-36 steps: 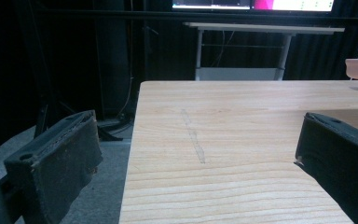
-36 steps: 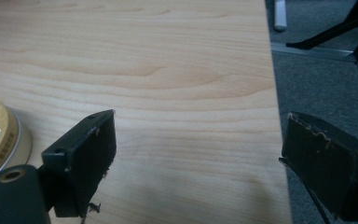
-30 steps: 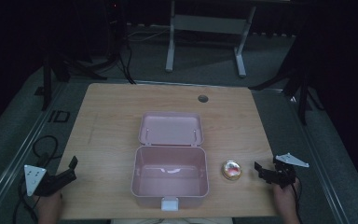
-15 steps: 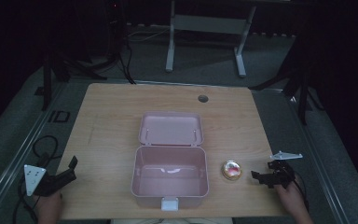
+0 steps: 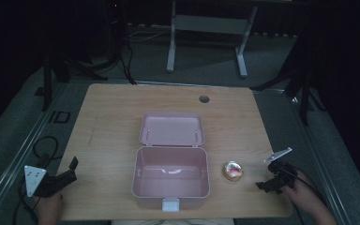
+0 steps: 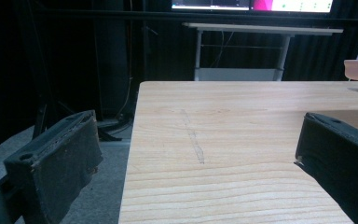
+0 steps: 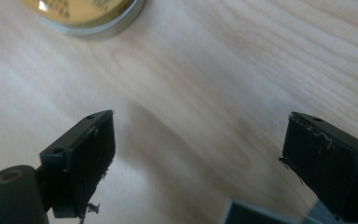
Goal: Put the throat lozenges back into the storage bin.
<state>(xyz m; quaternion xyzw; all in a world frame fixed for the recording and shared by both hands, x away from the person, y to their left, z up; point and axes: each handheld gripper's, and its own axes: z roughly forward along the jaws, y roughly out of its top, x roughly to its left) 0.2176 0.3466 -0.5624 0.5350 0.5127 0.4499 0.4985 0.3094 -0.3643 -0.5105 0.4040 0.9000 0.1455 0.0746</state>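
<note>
Since a second ago the right gripper [image 5: 267, 183] has dropped lower and nearer the round tin [image 5: 233, 171], jaws spread wide with nothing between them. The tin lies just right of the open pink box [image 5: 171, 180]. The left gripper [image 5: 68, 169] rests well left of the box, jaws likewise apart, unmoved
</note>
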